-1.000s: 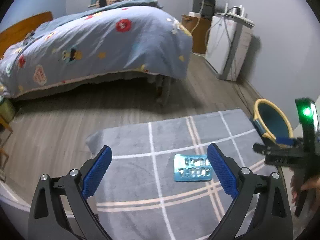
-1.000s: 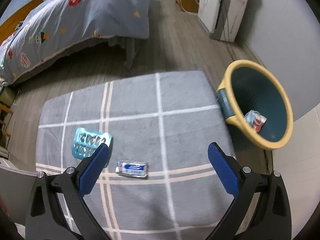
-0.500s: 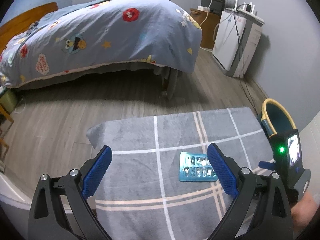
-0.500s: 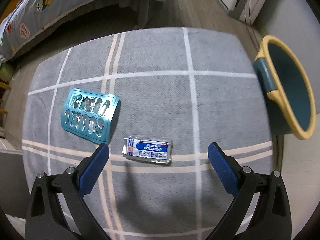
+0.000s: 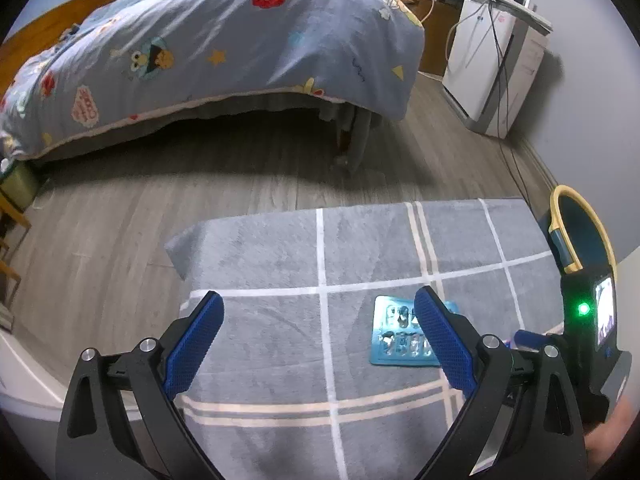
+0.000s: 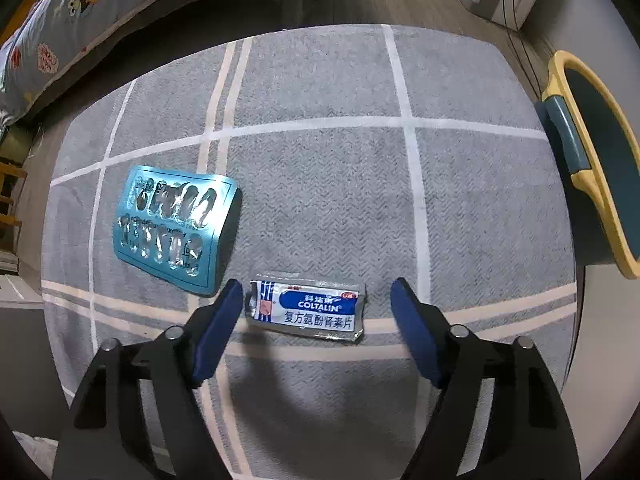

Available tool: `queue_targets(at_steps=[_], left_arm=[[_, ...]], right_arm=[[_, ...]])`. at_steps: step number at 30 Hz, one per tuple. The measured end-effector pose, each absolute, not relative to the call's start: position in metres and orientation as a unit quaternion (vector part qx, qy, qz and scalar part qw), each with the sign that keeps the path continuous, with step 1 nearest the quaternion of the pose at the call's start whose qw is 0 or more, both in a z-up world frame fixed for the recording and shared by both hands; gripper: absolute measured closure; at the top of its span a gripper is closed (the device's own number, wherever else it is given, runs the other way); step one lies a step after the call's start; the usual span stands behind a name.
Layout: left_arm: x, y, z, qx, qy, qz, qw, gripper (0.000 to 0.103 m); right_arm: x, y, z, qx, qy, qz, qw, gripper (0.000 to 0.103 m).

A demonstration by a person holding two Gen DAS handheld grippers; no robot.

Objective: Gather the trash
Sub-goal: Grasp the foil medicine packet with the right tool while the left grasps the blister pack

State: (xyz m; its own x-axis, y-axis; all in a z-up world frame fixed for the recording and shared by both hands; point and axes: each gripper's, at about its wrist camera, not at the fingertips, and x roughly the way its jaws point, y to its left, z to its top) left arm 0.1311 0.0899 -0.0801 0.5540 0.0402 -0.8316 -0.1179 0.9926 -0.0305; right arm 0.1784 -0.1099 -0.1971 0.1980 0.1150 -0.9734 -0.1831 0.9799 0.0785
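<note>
Item 1: right tool [image 6: 316, 312], fingers spread wide, lowered over the grey checked rug [image 6: 320, 184]. A silver-and-blue Coltalin tablet sachet [image 6: 306, 311] lay flat on the rug between the blue pads [image 6: 216, 330], nearer the left pad than the right; whether either pad touched it could not be told.

Item 2: teal blister pack [image 6: 172, 226], cells crumpled, lay flat on the rug just left of and slightly farther than the sachet, apart from it.

Item 3: dark teal trash bin [image 6: 592, 152] with yellow rim, beside the right edge of the rug, its mouth tipped toward the camera. Contents not visible.

Item 4: left tool [image 5: 320, 340], fingers spread wide, holding nothing, held above the near part of the rug. The blister pack [image 5: 400, 340] showed partly behind its right pad. The body of the right tool [image 5: 588, 328], with a lit green lamp, appeared at the right, and the trash bin [image 5: 580, 232] beyond it.

Item 5: bed [image 5: 224, 52] with a blue cartoon-print cover, at the far left on a grey wood floor [image 5: 140, 220]. A white appliance [image 5: 492, 72] with cables stood against the far right wall.
</note>
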Motion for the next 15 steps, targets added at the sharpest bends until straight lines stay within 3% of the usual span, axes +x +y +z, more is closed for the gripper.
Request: queue_targets(at_steps=[2,15], left_arm=[[0.133,0.086,-0.085,-0.034,0.476,0.043,0.878,0.008],[0.146,0.043,-0.138,0.012,0.528,0.011,0.849,0.008]], right_arm=[[0.179,-0.112,-0.197,-0.038,0.622,0.096,0.776,0.044],[0.209,-0.18,-0.172,0.035,0.607,0.061,0.792,0.044]])
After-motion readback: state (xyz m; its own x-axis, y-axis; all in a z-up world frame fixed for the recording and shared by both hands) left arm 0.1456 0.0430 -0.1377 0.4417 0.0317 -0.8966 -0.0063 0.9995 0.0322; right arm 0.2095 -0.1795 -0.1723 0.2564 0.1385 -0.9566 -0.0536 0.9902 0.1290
